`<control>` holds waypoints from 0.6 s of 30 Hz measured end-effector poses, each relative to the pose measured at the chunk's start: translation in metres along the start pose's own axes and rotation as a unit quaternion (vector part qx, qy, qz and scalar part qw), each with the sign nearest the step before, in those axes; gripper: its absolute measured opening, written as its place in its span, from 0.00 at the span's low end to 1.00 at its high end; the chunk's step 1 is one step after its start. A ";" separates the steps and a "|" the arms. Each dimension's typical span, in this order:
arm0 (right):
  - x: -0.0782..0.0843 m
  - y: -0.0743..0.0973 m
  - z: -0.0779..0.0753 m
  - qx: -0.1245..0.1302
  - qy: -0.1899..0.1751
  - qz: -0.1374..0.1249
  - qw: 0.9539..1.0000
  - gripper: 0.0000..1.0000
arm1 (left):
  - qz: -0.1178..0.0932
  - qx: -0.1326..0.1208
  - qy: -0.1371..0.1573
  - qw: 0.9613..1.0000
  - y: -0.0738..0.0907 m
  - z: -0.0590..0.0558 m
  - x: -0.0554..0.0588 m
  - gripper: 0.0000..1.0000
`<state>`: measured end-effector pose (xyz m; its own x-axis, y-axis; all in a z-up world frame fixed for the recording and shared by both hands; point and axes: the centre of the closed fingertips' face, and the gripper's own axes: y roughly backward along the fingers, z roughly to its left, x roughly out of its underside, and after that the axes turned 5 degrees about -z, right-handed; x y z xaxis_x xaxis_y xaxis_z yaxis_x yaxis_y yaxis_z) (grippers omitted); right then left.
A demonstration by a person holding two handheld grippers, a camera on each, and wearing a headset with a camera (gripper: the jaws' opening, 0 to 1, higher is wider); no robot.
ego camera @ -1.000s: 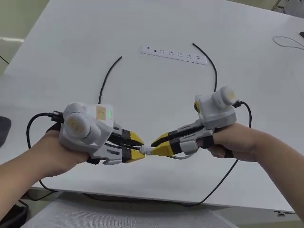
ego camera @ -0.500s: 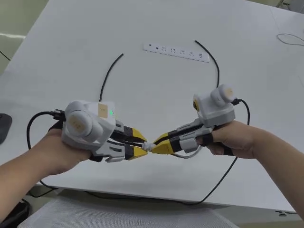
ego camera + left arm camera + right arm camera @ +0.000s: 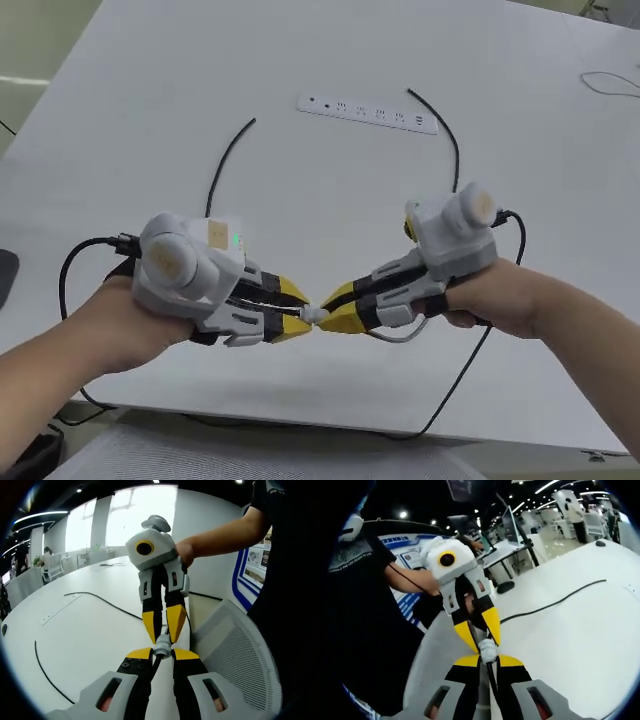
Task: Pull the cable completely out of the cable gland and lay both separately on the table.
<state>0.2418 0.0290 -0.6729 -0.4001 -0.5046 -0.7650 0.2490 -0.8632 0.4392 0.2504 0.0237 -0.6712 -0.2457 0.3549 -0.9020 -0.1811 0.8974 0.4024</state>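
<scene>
The two grippers are held tip to tip above the near edge of the table. The left gripper is clenched, seemingly on the cable gland, which is pinned between the yellow tips; the exact hold is hard to make out. The right gripper is closed tight on the cable, which is seen running back between its jaws. Gland and cable are held in the air, not yet parted. At the far side a power strip is laid flat, with a black cord to its left.
</scene>
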 end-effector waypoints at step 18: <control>-0.004 -0.004 0.005 0.139 0.288 0.045 0.947 0.07 | -0.040 0.019 0.091 0.995 0.009 -0.003 -0.003 0.15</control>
<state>0.2381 0.0344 -0.6690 0.1780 -0.5541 -0.8132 -0.0142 -0.8278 0.5609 0.2467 0.0298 -0.6641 -0.4011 0.2316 -0.8863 -0.1712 0.9315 0.3209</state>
